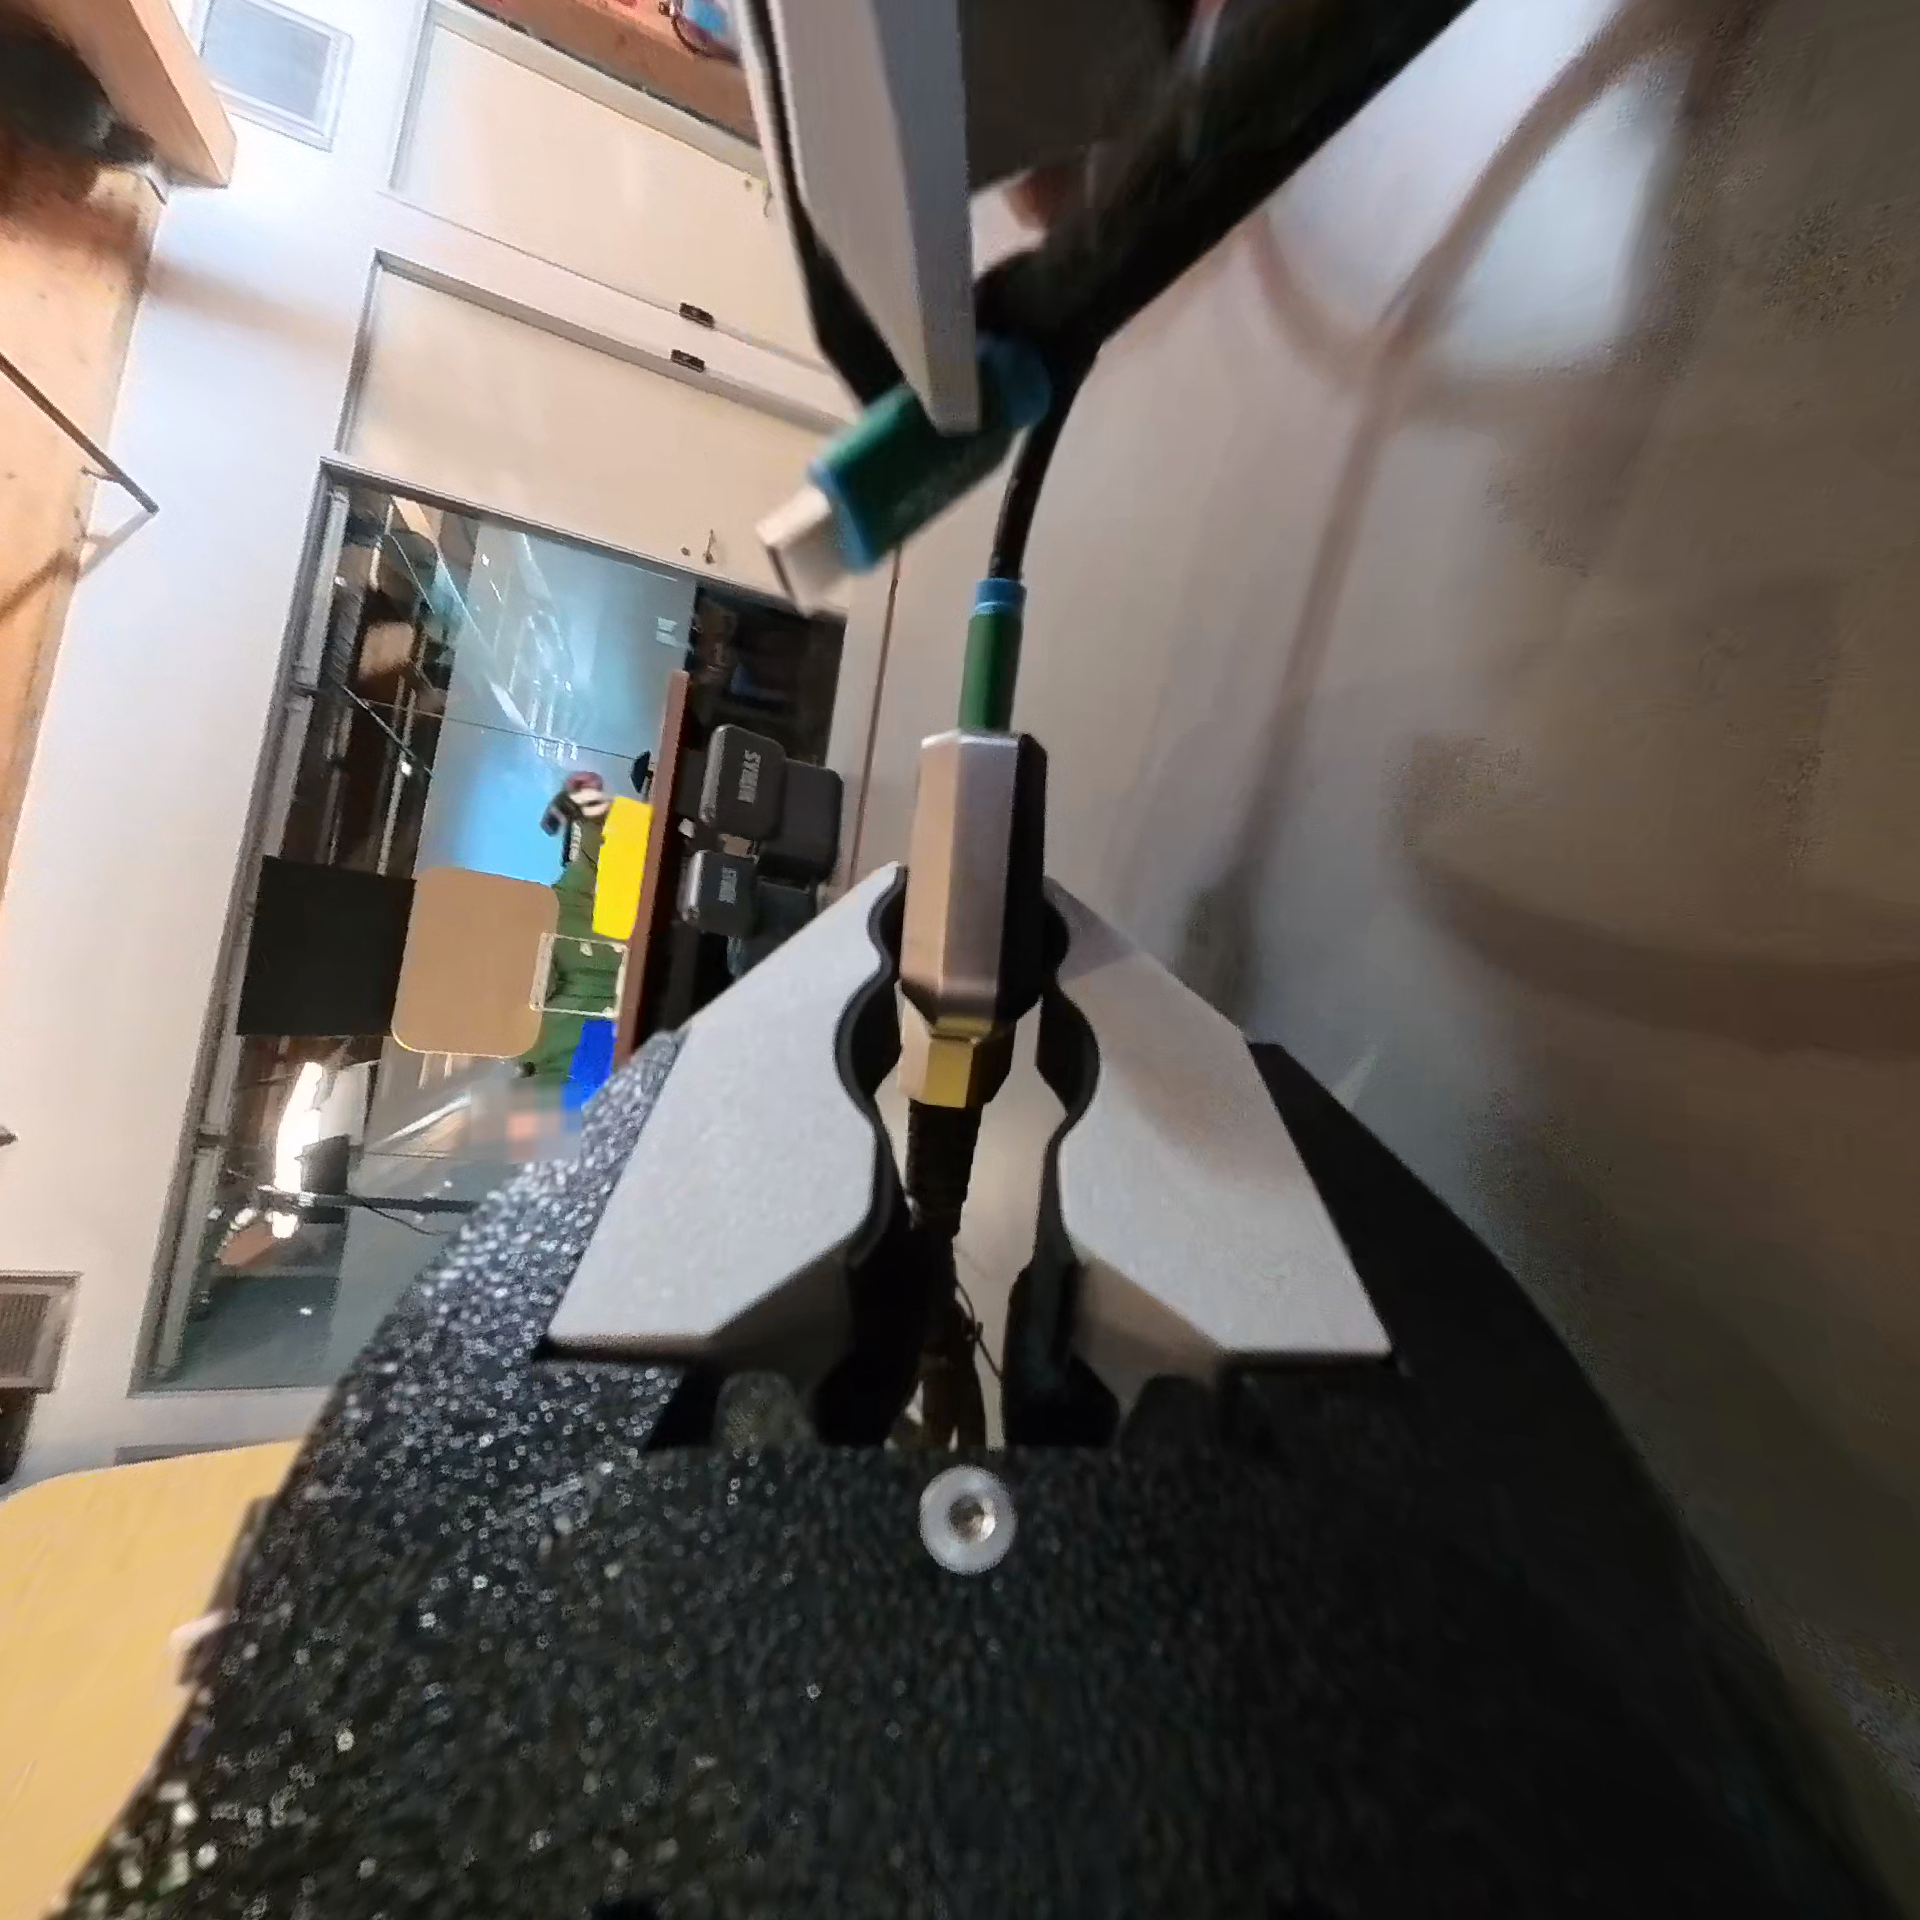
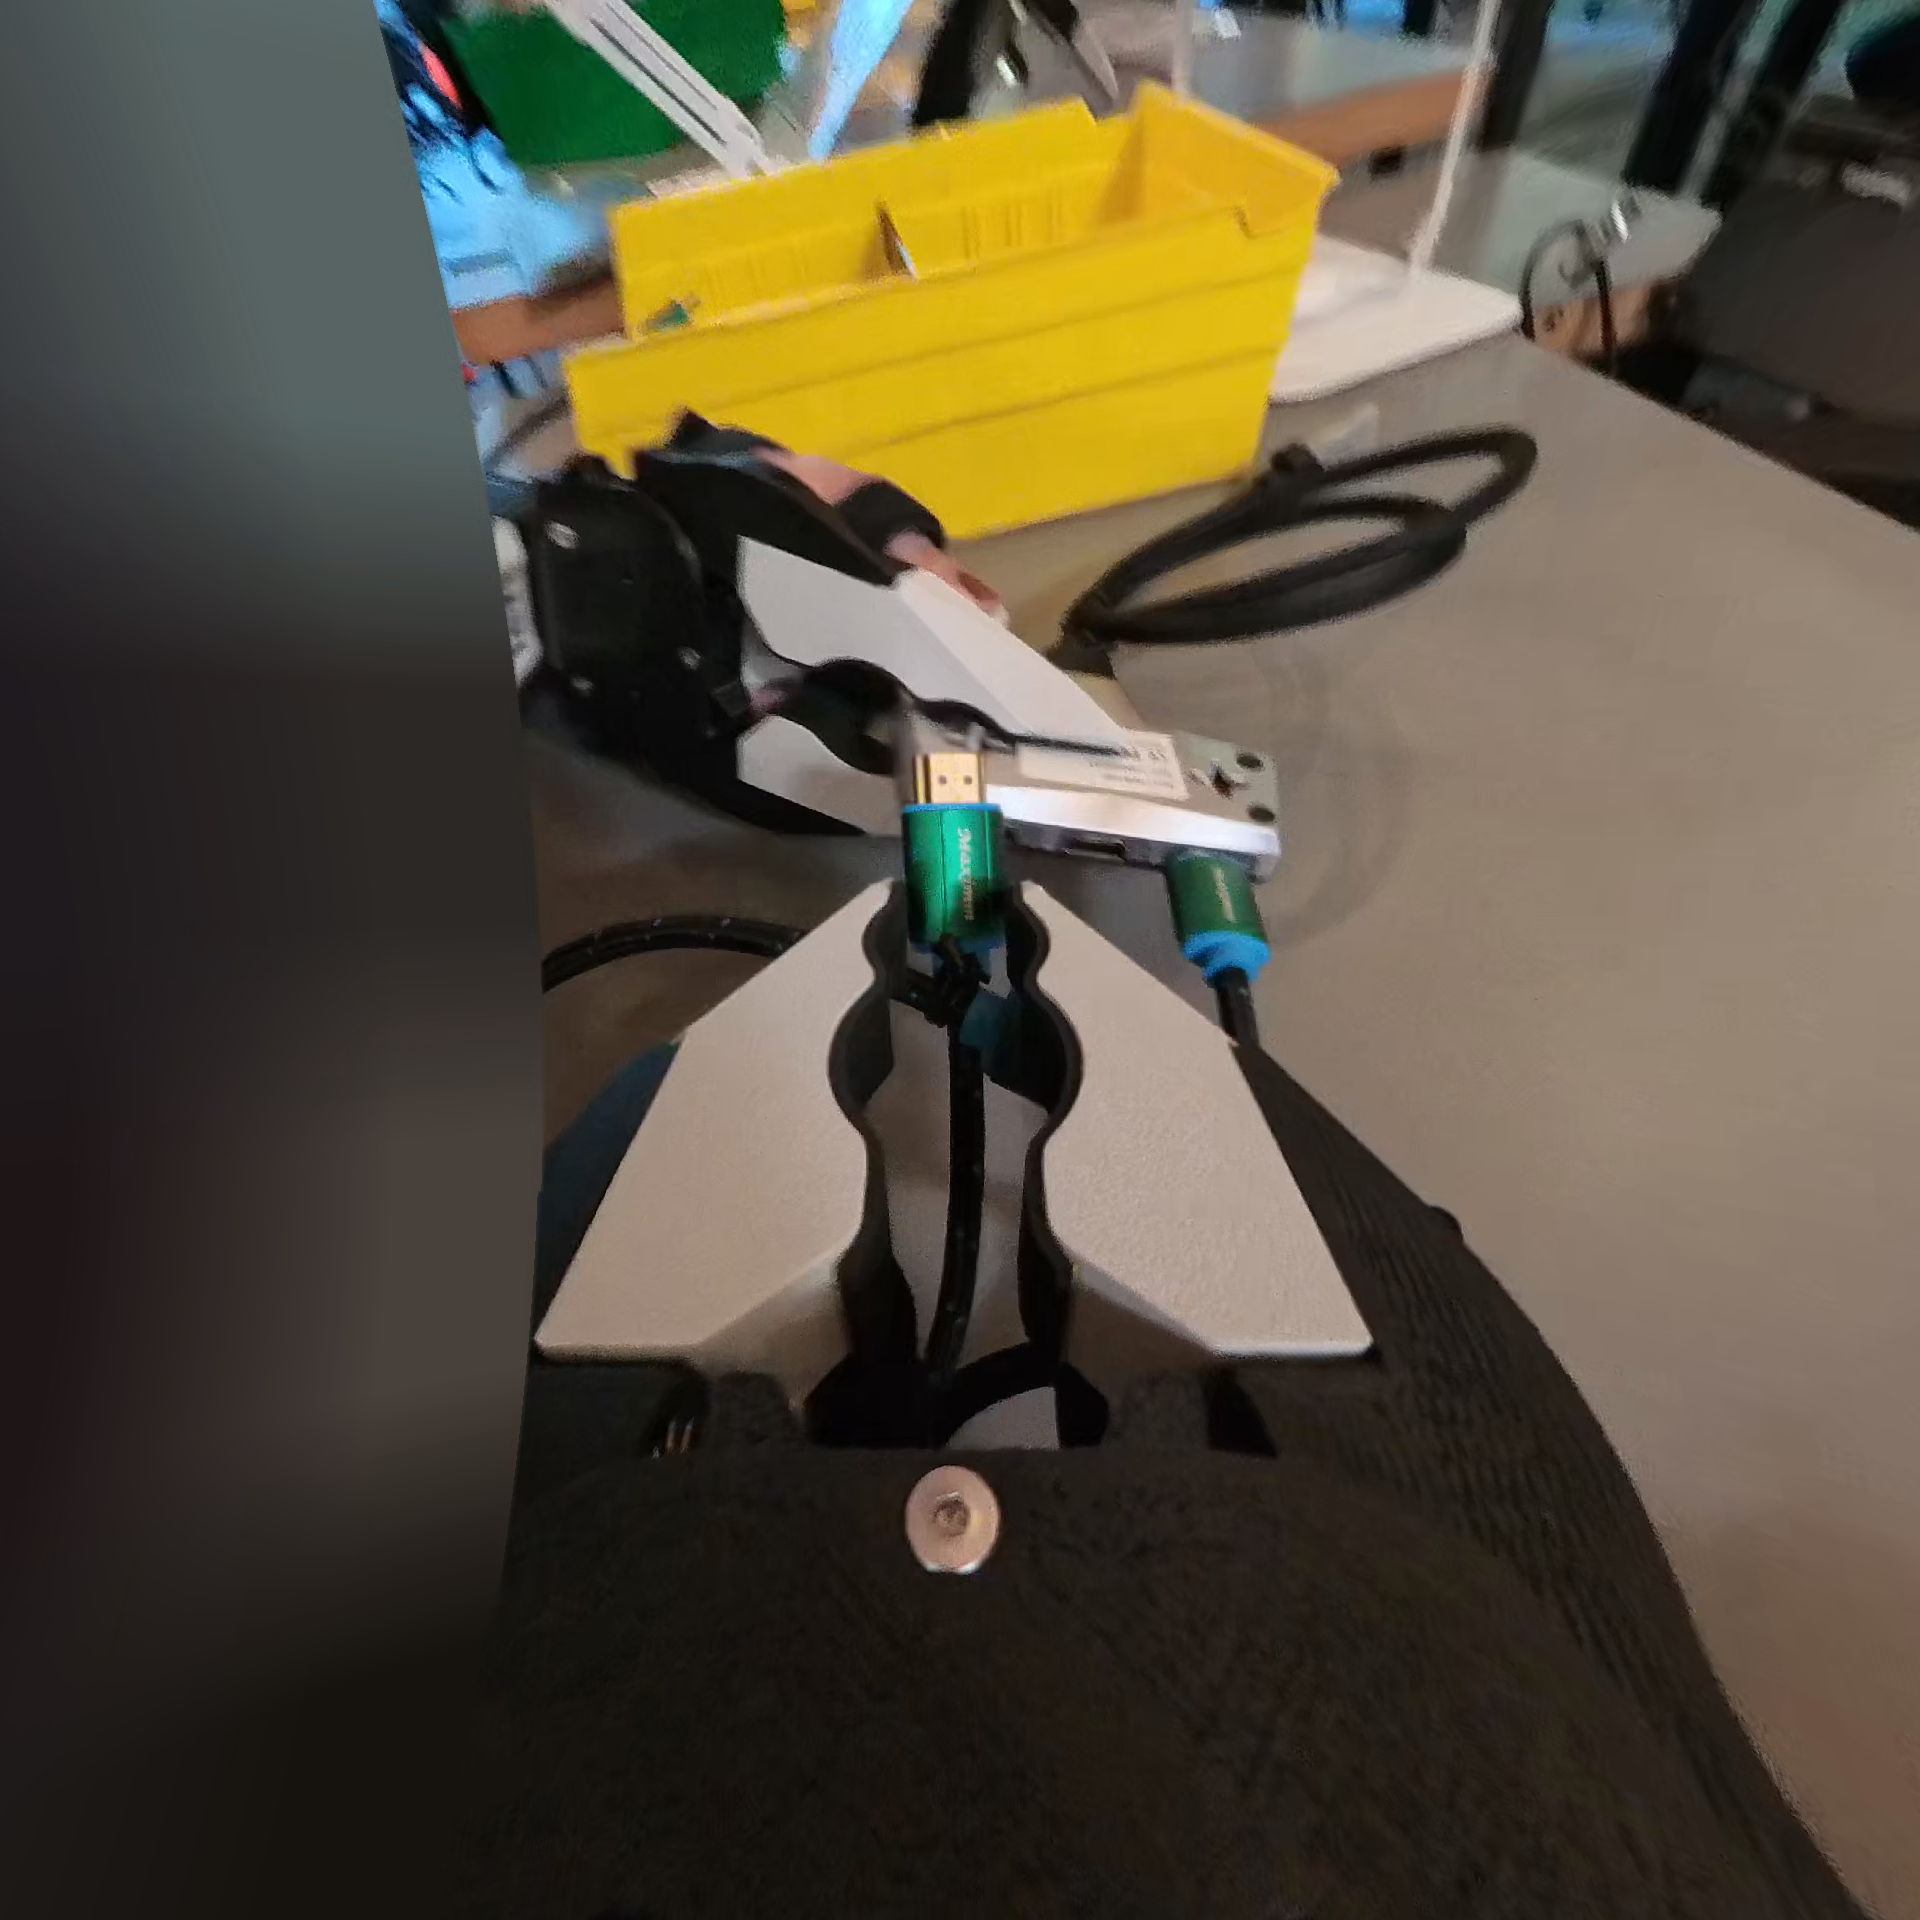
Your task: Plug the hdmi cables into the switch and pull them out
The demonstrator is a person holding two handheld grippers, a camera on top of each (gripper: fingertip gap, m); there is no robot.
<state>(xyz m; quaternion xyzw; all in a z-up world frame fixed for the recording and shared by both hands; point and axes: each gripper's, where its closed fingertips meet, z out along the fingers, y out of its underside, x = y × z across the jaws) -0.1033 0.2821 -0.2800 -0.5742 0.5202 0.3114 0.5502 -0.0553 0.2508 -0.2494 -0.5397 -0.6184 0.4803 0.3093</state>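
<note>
Gripping metallic switch (image 1: 971,883); right gripper (image 2: 951,914) clamps glossy green plug (image 2: 948,868).

The left wrist camera sits just behind the left claw (image 1: 971,971), rolled sideways, so the room's far wall and window stand on end. It looks close along its fingers at the silver switch (image 1: 961,883). The right wrist camera rides behind the right claw (image 2: 951,925), level, facing across the grey worktop (image 2: 1558,831) toward a yellow bin (image 2: 935,343). Both views share the switch (image 2: 1132,800), the green plugs and each other's claw.
</note>
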